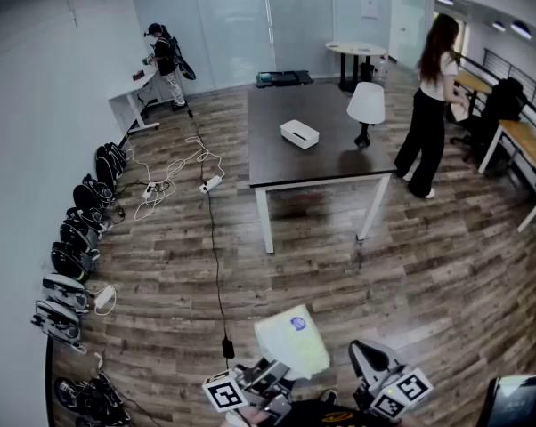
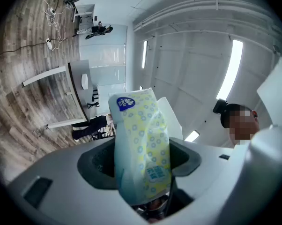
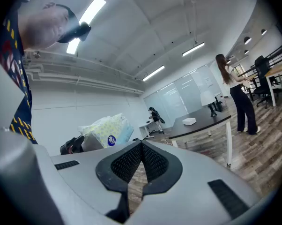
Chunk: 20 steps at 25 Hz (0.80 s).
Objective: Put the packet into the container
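Two grippers are showing at 6 o'clock in the head view. Left gripper (image 1: 261,381) is clamping the packet (image 1: 292,341), end up. Right gripper (image 3: 141,157) is riding empty, jaws together. Transport step, I'm judging: the white container (image 1: 299,133) is sitting on the dark table (image 1: 326,163) at 12 o'clock, well apart. Next move is calling for carrying the packet over, then lowering it into the container.

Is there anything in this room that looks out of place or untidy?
White cables and a power strip lie loose on the wood floor left of the table, and a long black cable trails from there, which could trip someone. Nothing looks spilled or damaged.
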Each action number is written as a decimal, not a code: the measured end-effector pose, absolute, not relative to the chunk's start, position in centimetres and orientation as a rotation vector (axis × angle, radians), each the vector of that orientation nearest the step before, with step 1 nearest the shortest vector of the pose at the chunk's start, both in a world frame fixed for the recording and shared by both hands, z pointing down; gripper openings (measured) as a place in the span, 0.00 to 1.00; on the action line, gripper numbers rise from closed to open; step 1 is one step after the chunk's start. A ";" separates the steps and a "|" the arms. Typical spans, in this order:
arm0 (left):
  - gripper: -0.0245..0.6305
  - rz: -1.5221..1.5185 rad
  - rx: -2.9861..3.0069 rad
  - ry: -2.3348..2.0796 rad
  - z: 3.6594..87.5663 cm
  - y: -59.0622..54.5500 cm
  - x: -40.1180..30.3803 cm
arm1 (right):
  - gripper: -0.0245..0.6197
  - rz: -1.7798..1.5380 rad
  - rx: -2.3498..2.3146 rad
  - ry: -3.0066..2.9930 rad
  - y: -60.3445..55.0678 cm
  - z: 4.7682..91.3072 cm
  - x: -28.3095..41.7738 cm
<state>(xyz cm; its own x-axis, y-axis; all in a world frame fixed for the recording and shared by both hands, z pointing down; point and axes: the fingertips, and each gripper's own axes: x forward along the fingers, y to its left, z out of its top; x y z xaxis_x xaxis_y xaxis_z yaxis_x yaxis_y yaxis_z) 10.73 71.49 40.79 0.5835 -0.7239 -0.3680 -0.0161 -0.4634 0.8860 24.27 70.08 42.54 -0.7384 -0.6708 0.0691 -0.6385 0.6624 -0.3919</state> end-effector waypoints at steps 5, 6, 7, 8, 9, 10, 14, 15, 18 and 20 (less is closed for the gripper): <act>0.45 -0.952 1.882 -0.590 40.7 71.7 10.2 | 0.05 -0.626 -1.094 2.792 70.3 42.7 23.6; 0.45 -0.953 1.882 -0.589 40.6 71.7 10.1 | 0.05 -0.625 -1.095 2.792 70.3 42.7 23.5; 0.45 -0.953 1.881 -0.588 40.6 71.7 10.0 | 0.05 -0.623 -1.096 2.792 70.3 42.6 23.4; 0.45 -0.954 1.880 -0.587 40.6 71.6 9.9 | 0.05 -0.623 -1.097 2.793 70.3 42.6 23.3; 0.45 -0.955 1.879 -0.587 40.6 71.6 9.8 | 0.05 -0.625 -1.096 2.794 70.3 42.6 23.2; 0.45 -0.955 1.878 -0.586 40.7 71.6 9.7 | 0.05 -0.628 -1.095 2.796 70.3 42.7 23.1; 0.45 -0.959 1.873 -0.587 41.1 71.8 9.1 | 0.05 -0.607 -1.091 2.772 70.5 42.5 22.7; 0.45 -0.961 1.874 -0.589 41.1 71.9 8.8 | 0.05 -0.602 -1.098 2.763 70.5 42.4 22.7; 0.45 -0.948 1.900 -0.607 40.8 71.9 7.8 | 0.05 -0.600 -1.112 2.739 70.3 42.1 22.3; 0.46 -0.906 1.938 -0.643 40.7 71.7 6.9 | 0.05 -0.594 -1.118 2.725 70.2 41.9 21.8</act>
<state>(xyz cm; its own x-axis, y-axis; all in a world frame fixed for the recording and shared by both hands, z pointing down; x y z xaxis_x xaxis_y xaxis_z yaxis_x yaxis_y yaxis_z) 6.92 71.72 40.68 0.6005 -0.7232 -0.3412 -0.0839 -0.4813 0.8725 21.80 70.20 41.87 -0.7152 -0.6986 0.0229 -0.6448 0.6468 -0.4074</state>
